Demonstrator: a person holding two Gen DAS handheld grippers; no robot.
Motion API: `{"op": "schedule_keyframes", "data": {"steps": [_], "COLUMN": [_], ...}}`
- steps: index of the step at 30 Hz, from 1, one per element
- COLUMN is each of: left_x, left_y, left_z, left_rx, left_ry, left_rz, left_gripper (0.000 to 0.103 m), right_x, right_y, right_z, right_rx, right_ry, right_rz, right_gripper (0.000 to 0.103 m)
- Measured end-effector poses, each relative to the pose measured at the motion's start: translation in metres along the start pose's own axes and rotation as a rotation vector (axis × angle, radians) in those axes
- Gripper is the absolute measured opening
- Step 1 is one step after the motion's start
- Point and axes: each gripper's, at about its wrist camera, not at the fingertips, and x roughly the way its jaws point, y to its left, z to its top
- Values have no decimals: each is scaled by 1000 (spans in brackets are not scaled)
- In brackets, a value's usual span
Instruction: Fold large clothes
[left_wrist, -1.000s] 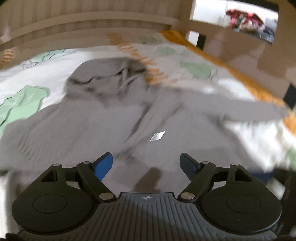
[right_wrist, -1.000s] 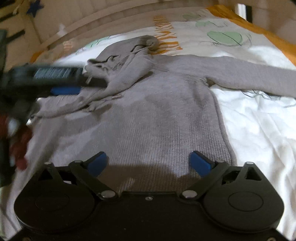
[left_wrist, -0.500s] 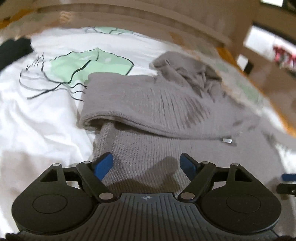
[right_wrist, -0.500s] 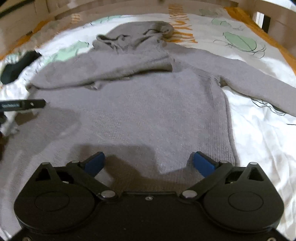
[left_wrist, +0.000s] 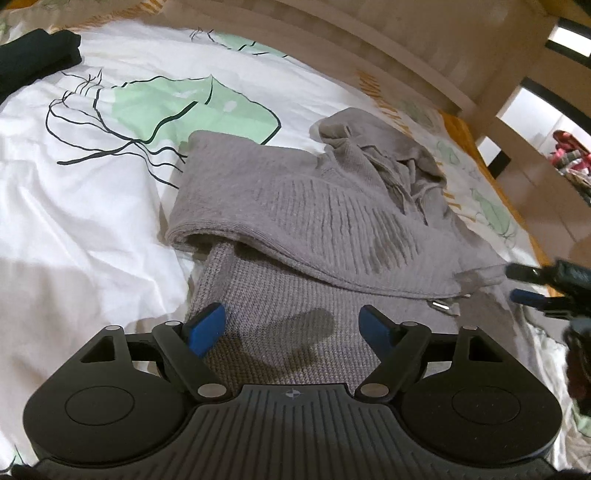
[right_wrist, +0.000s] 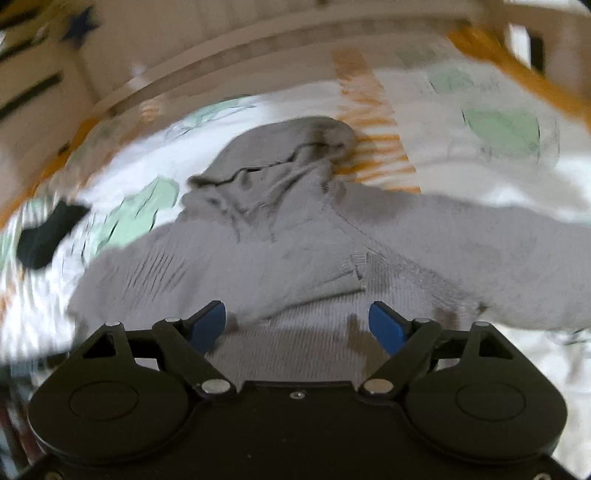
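A grey knitted hooded sweater (left_wrist: 295, 266) lies flat on a white bed sheet (left_wrist: 74, 221). Its left sleeve (left_wrist: 280, 206) is folded across the chest, and its hood (left_wrist: 388, 147) lies bunched at the top. My left gripper (left_wrist: 293, 326) is open and empty just above the sweater's left side. In the blurred right wrist view the sweater (right_wrist: 295, 258) shows with its right sleeve (right_wrist: 480, 251) stretched out to the right. My right gripper (right_wrist: 297, 325) is open and empty over the body, and it also shows at the right edge of the left wrist view (left_wrist: 532, 284).
A dark folded garment (left_wrist: 33, 59) lies at the far left of the bed, also seen in the right wrist view (right_wrist: 44, 232). A wooden bed frame (left_wrist: 369, 48) runs behind the sheet. The sheet has green and orange prints.
My left gripper has let go of the left sleeve and drawn back left and lower. My right gripper has moved forward over the sweater, toward the hood.
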Motion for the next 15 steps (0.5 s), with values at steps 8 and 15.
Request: {"op": "schedule_keyframes", "data": {"steps": [8,15], "left_x": [3,4], "left_y": [-9,-15], "left_z": [-3,-6], "left_rx": [69,119], "left_ry": [6,5], "left_rz": [38,63], "left_gripper": [79,79], "right_x": [36,28], "right_y": [-37,-20], "right_z": [17,14], "right_rx": [267,145], "right_ry": [78,47], "right_rz": [31,29], "right_gripper": [69,15]}}
